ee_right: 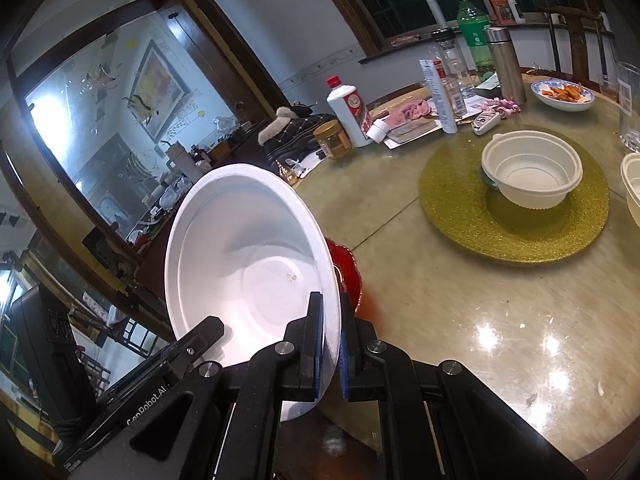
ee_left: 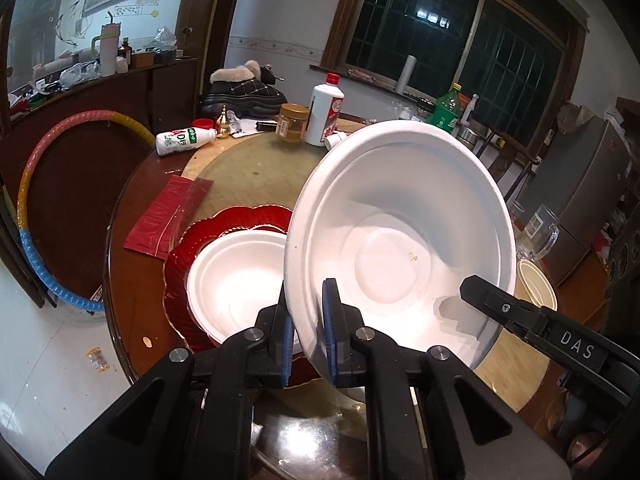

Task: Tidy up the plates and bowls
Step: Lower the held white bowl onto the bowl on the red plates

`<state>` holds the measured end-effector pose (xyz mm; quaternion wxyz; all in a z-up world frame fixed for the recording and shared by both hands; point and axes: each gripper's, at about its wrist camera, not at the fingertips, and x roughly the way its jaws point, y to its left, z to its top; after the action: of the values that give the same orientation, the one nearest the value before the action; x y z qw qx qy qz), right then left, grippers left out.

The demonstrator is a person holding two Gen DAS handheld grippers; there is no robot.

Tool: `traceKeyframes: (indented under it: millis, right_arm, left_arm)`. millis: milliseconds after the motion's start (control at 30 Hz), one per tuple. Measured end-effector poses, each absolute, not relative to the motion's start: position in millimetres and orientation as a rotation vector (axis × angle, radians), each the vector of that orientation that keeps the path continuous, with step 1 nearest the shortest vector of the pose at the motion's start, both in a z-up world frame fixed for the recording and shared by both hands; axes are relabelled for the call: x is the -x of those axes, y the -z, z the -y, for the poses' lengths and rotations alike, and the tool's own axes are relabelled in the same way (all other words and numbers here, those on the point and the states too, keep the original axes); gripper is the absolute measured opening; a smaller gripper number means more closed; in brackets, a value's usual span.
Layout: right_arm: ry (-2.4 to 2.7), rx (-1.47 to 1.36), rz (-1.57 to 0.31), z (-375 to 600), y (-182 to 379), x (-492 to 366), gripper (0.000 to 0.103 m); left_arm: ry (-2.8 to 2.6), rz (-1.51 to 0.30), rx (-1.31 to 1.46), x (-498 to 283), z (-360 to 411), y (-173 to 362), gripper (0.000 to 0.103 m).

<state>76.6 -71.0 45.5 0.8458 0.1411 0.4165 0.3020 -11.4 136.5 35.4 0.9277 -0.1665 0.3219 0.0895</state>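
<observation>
A white foam bowl [ee_left: 400,240] is held tilted in the air by both grippers. My left gripper [ee_left: 307,332] is shut on its left rim. My right gripper [ee_right: 331,344] is shut on its right rim; its finger shows in the left wrist view [ee_left: 504,308]. The same bowl fills the right wrist view [ee_right: 248,264]. Below it a second white foam bowl [ee_left: 236,276] rests on a red scalloped plate [ee_left: 180,264]. A cream plastic bowl [ee_right: 532,176] sits on a gold glitter mat [ee_right: 516,232]; another cream bowl [ee_right: 632,188] is at the right edge.
Round wooden table with a glass turntable [ee_right: 460,320]. At the back stand a white liquor bottle [ee_left: 326,110], a honey jar [ee_left: 293,122], a fallen milk bottle [ee_left: 182,141], a green bottle [ee_right: 474,28] and a dish of food [ee_right: 562,94]. A red packet [ee_left: 164,216] lies left. Glass mug [ee_left: 540,232] right.
</observation>
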Motion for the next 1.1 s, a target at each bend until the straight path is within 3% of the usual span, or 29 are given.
traceKeyframes:
  millis: [1100]
  right_arm:
    - [-0.684,-0.279,-0.883,49.3,-46.5,-78.7,0.006]
  left_arm:
    - [-0.230,-0.643,0.355,21.9,-148.1,-37.2,0.011]
